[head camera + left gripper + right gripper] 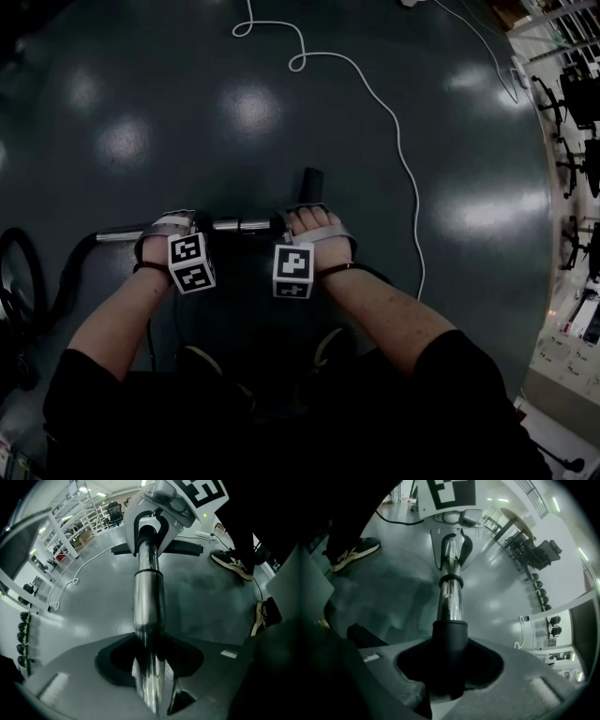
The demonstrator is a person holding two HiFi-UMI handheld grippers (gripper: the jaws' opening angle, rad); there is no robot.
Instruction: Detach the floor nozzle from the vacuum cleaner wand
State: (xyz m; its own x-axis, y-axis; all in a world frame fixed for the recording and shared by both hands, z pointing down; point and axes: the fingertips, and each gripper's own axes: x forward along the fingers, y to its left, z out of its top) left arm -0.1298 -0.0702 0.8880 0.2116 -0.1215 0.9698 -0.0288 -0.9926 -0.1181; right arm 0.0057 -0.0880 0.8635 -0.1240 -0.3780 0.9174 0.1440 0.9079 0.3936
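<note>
The chrome vacuum wand [239, 225] lies level in front of me, held off the dark floor. My left gripper [150, 667] is shut on the chrome wand [147, 602]; in the head view the left gripper [178, 227] sits on the wand's left part. My right gripper [449, 667] is shut on the black neck [449, 641] where the wand [450, 597] enters the floor nozzle. The black floor nozzle [311, 180] pokes out just beyond my right gripper [309, 223], and its bar [187, 549] shows behind that gripper. The joint itself is hidden by the jaws.
A white cable [375, 94] snakes over the glossy grey floor ahead. A black hose [19, 272] curls at the left. Racks and chairs [572, 112] line the right edge. My shoes [232, 562] stand close under the wand.
</note>
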